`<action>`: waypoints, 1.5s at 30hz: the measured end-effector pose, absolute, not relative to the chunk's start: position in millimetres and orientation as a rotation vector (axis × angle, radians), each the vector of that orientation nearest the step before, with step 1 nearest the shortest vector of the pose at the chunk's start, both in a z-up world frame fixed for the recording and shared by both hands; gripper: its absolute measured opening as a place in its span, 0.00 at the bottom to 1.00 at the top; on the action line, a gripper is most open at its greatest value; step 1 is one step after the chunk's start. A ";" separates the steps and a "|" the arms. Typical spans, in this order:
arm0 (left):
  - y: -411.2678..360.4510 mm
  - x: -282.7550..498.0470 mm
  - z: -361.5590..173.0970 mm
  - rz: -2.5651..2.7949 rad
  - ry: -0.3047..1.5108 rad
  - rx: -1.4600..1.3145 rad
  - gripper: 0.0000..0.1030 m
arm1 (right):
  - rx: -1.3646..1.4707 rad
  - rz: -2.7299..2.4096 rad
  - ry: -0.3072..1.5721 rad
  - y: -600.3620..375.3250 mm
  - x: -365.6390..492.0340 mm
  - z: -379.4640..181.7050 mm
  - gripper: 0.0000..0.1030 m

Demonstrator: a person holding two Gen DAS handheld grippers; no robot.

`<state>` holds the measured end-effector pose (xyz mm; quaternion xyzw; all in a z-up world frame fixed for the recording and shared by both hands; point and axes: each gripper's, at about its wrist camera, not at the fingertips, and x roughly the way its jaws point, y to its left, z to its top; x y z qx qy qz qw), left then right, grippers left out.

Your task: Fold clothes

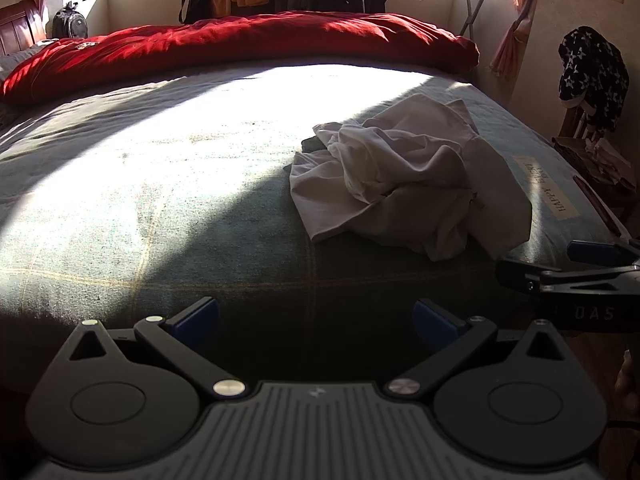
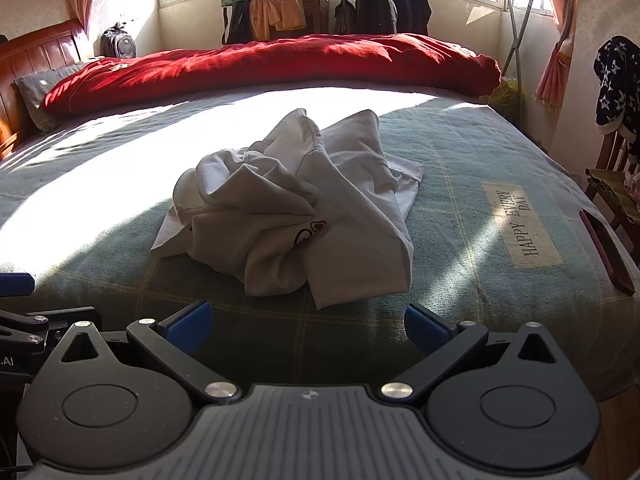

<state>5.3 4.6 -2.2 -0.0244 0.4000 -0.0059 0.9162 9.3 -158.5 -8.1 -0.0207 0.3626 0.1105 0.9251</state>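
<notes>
A crumpled white cotton garment (image 2: pixel 292 204) is lying in a heap on the grey-green checked bed cover (image 2: pixel 460 152), toward the bed's right side, with broad bare cover lying open to its left. A rolled red quilt (image 2: pixel 280 60) is bounding the far edge. A dark flat object (image 2: pixel 606 248), possibly a phone, is sitting at the right edge. The left tongs (image 1: pixel 316 318) and right tongs (image 2: pixel 308 322) are hovering side by side short of the near edge, each spread wide and gripping nothing.

Your left gripper (image 1: pixel 316 318) hangs wide open over the bedspread (image 1: pixel 160 208); the crumpled white garment (image 1: pixel 404 184) lies ahead-right, untouched.
</notes>
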 end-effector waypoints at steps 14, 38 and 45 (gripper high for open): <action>6.7 8.5 -3.7 -0.009 0.828 -0.058 1.00 | -0.048 0.228 0.748 -156.9 12.3 -8.0 1.00; 9.4 20.2 -11.1 -0.007 0.845 -0.055 1.00 | -0.040 0.231 0.764 -158.5 18.9 -14.2 1.00; 7.9 53.6 -13.6 -0.009 0.858 -0.032 1.00 | -0.027 0.227 0.755 -167.3 38.0 -15.8 1.00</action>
